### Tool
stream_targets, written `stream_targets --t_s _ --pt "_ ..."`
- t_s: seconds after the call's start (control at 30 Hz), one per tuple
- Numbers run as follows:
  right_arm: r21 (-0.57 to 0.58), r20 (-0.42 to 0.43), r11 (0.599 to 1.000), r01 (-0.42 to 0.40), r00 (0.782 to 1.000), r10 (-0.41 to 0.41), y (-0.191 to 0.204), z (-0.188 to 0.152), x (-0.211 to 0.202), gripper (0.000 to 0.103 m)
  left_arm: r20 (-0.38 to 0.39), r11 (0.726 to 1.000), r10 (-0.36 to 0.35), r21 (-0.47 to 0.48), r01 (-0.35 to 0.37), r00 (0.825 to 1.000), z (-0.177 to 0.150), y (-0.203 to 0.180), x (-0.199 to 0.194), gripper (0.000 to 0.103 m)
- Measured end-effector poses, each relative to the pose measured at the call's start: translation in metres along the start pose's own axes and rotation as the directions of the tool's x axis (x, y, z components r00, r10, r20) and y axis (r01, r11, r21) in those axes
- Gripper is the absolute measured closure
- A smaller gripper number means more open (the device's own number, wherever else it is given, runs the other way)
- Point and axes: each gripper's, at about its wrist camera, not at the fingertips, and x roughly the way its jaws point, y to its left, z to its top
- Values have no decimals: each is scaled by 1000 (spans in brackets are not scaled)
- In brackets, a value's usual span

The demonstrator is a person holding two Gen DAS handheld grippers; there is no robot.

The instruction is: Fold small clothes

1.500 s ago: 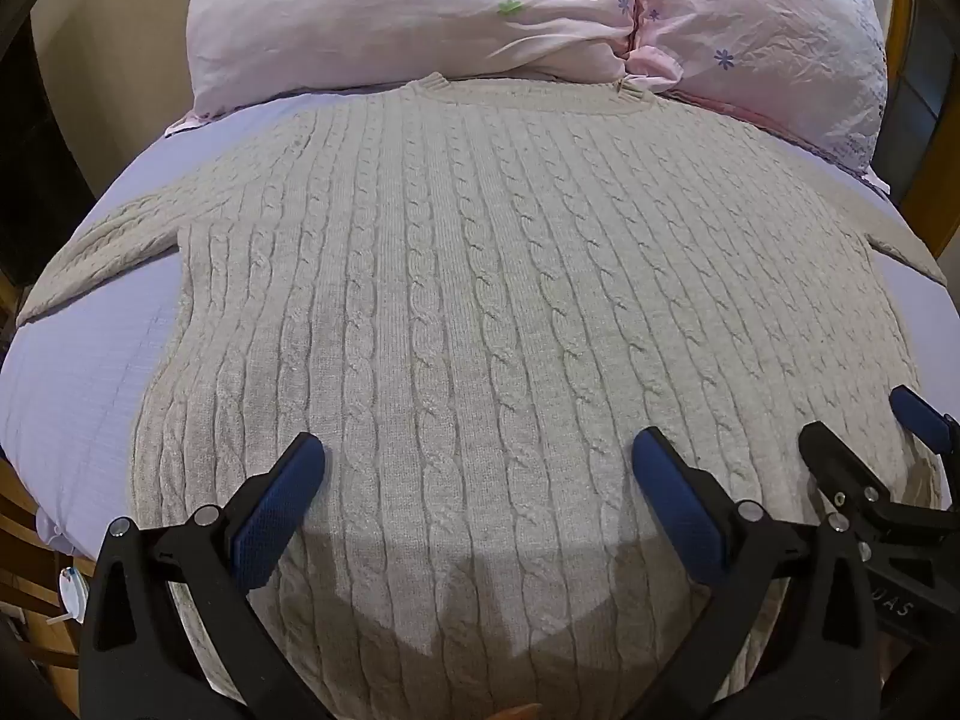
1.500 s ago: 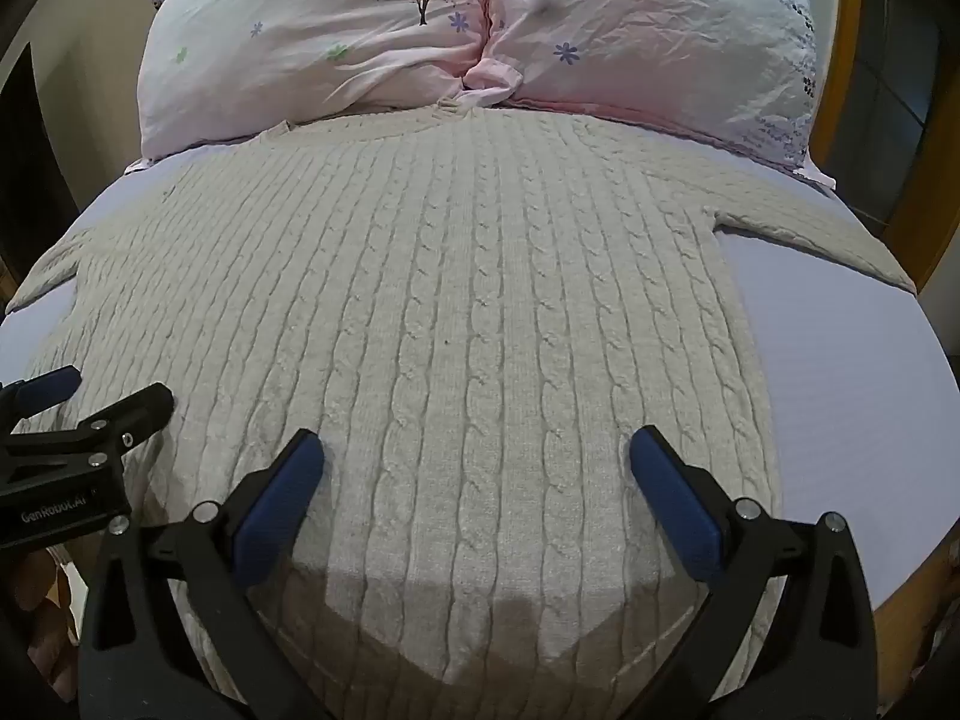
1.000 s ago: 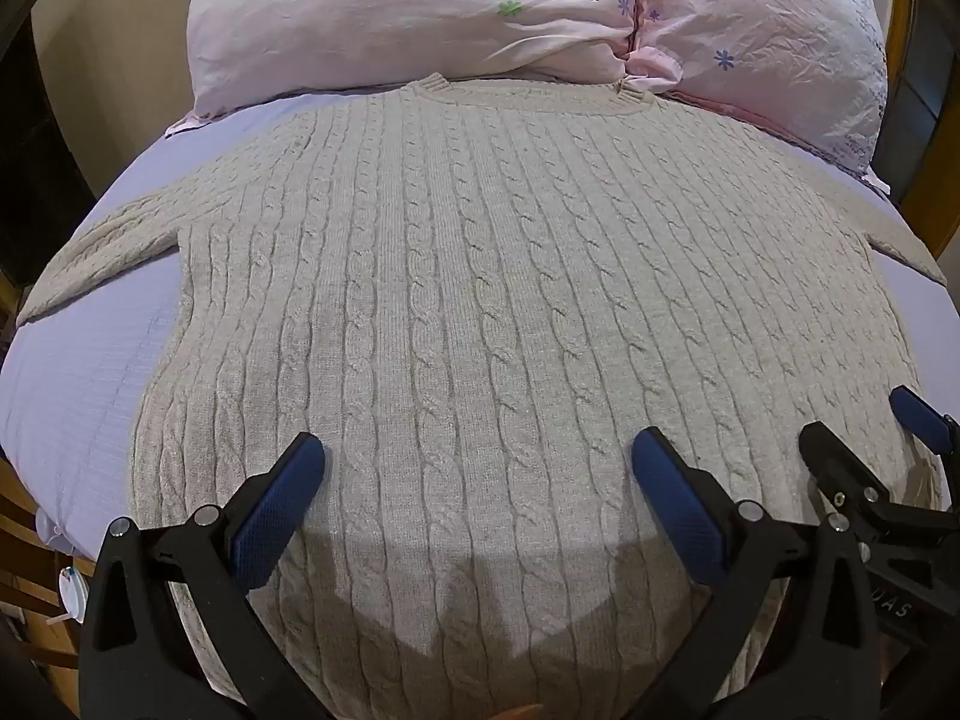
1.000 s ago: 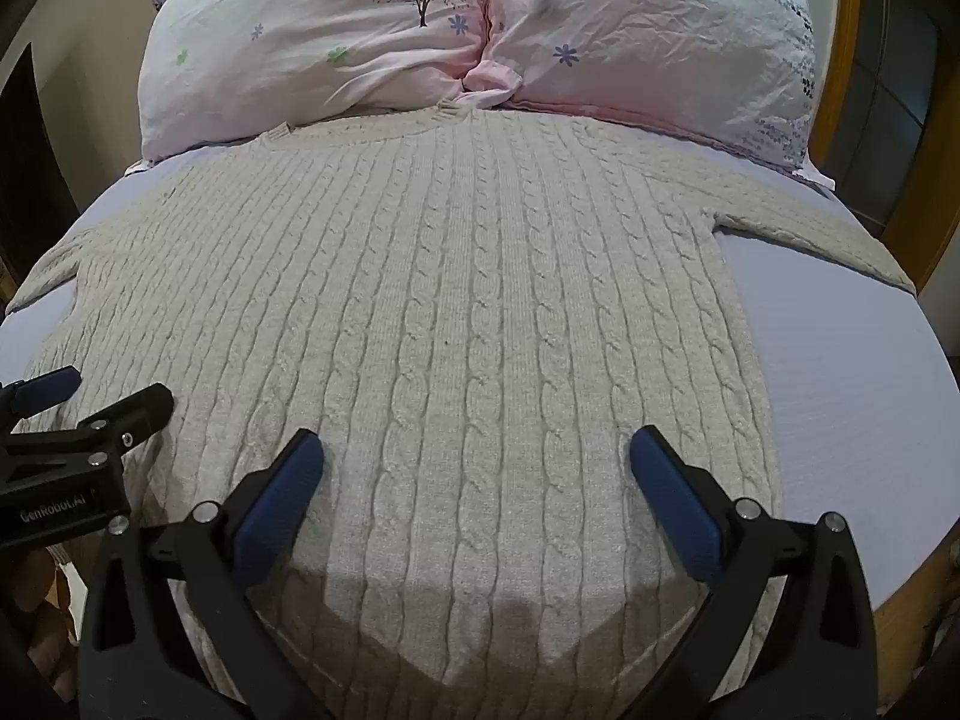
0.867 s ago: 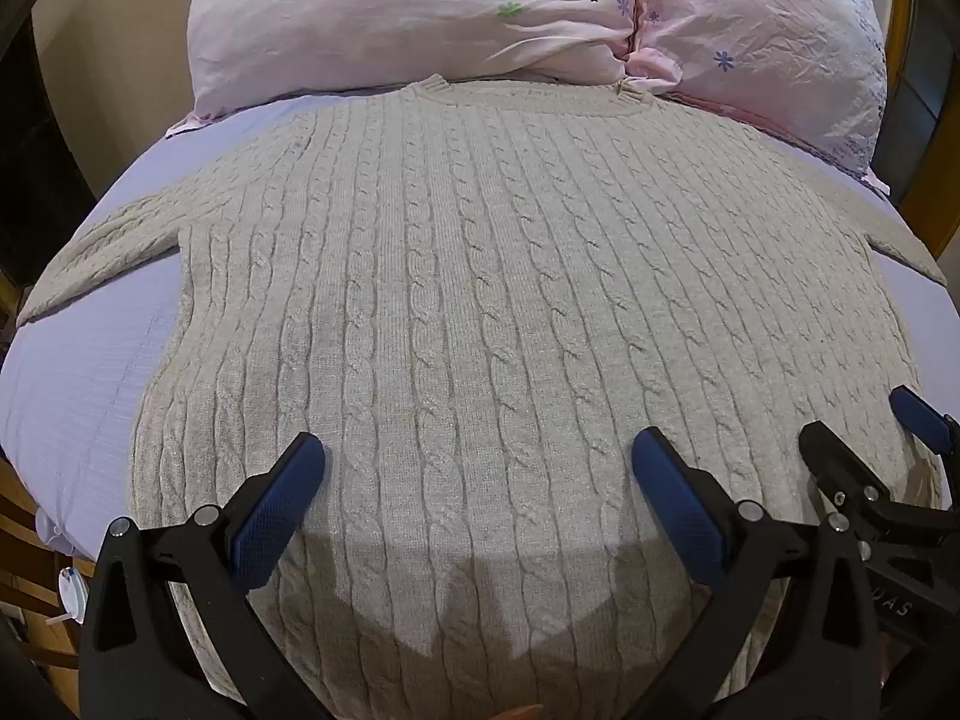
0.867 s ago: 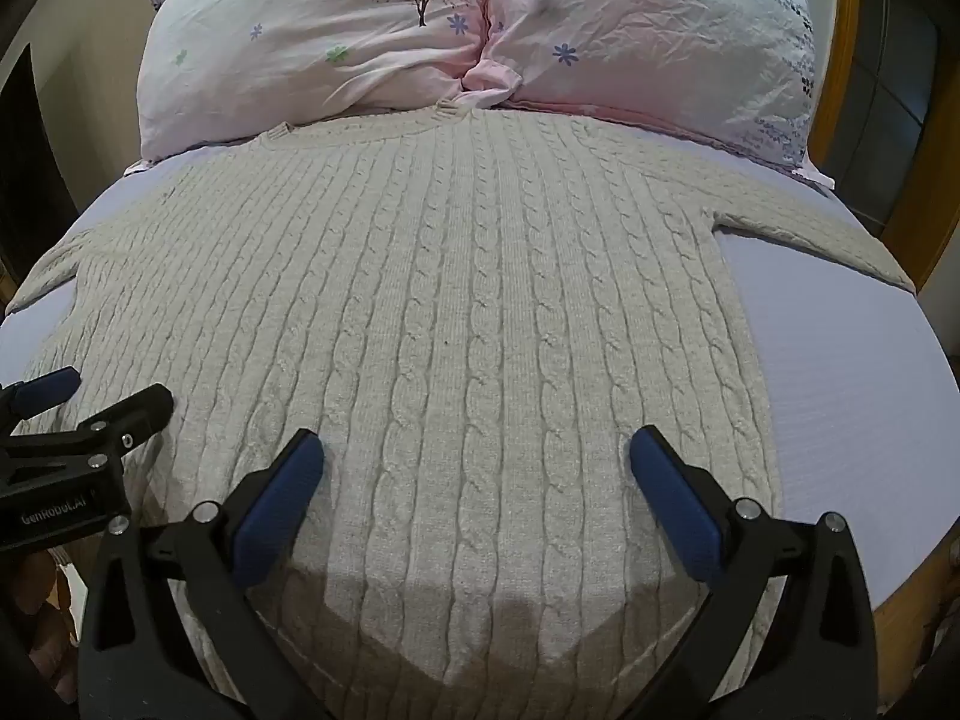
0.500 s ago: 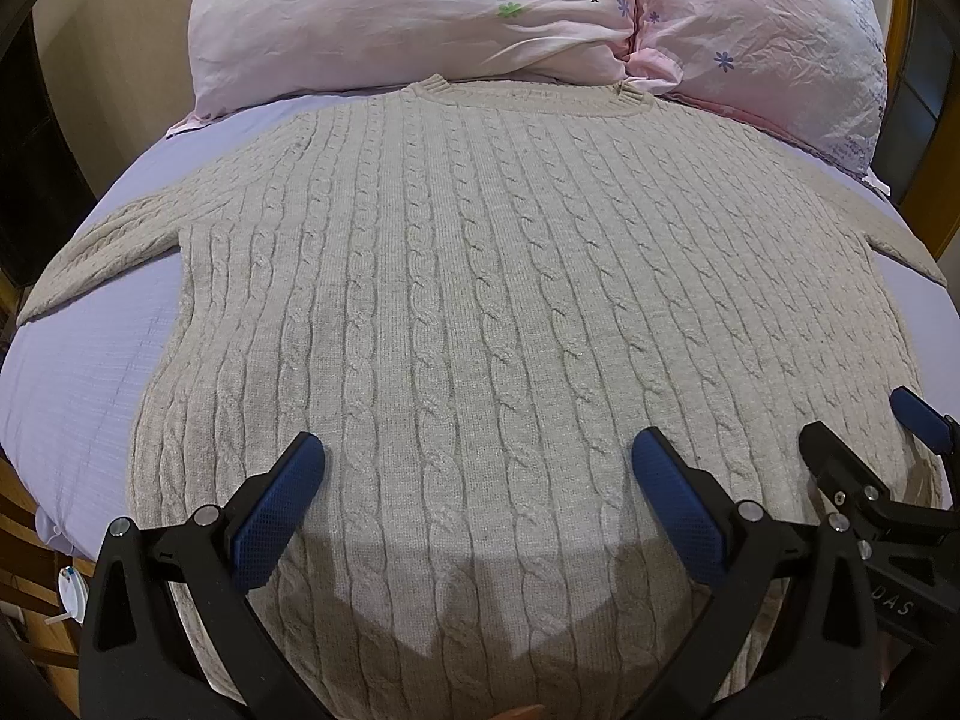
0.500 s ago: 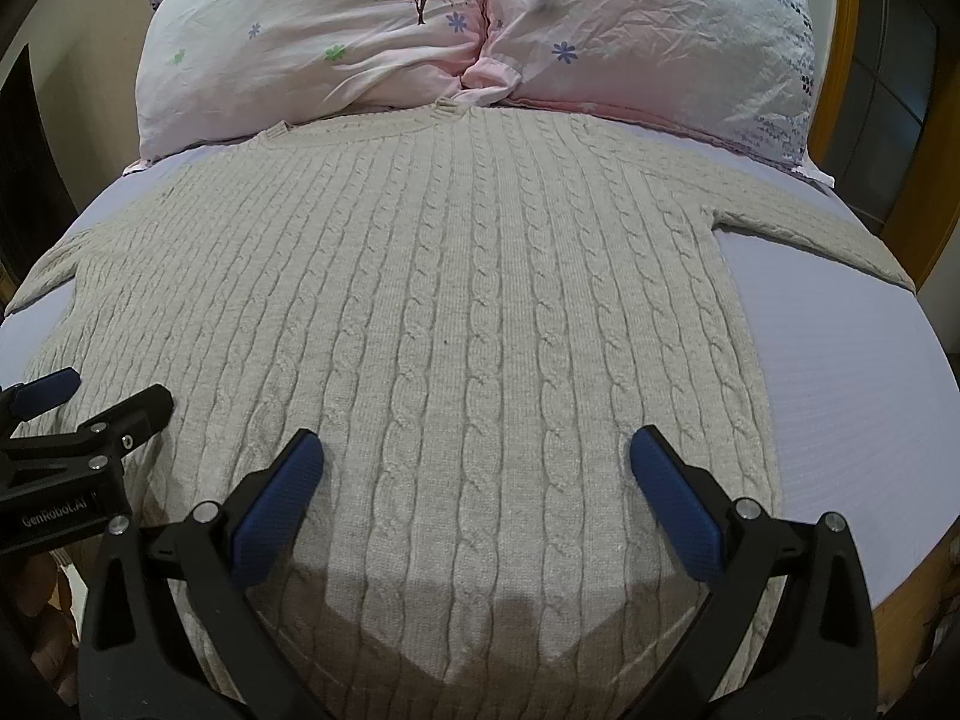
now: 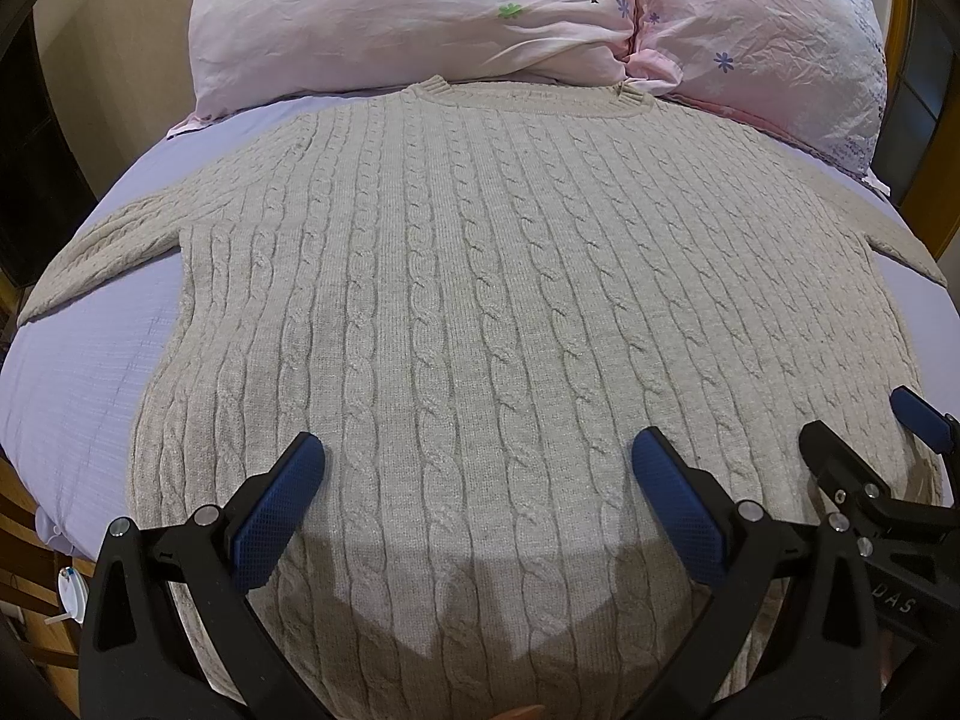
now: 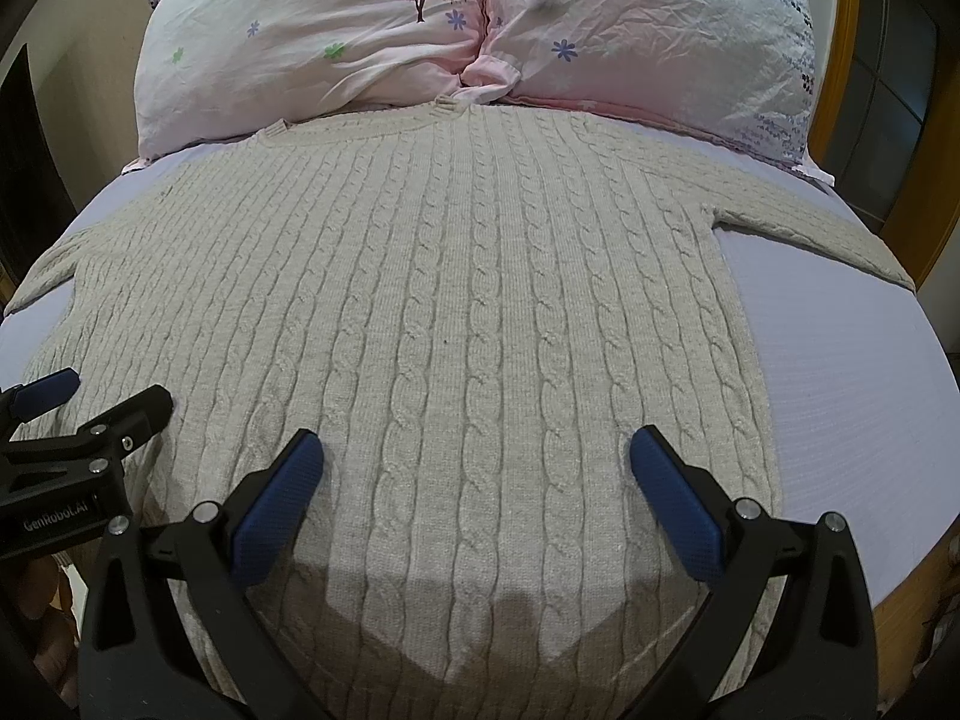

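Observation:
A beige cable-knit sweater point(image 9: 480, 300) lies flat on the lavender bed sheet point(image 9: 78, 372), collar toward the pillows and both sleeves spread out; it also shows in the right wrist view point(image 10: 456, 312). My left gripper point(image 9: 477, 468) is open and empty above the sweater's lower left part. My right gripper point(image 10: 474, 462) is open and empty above the lower right part. The right gripper shows at the right edge of the left wrist view point(image 9: 870, 438). The left gripper shows at the left edge of the right wrist view point(image 10: 90, 402).
Two pink floral pillows point(image 9: 420, 18) point(image 10: 648, 42) lie at the head of the bed behind the collar. A wooden bed frame point(image 10: 936, 168) runs along the right side. Bare sheet point(image 10: 840, 396) lies right of the sweater.

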Motion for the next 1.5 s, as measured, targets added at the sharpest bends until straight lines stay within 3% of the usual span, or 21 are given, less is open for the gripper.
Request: stream_targets --t_s 1.5 --pt "-14 -30 1000 -9 1000 8 0 -2 3 2 -33 1000 -11 19 12 999 2 2 -1 1"
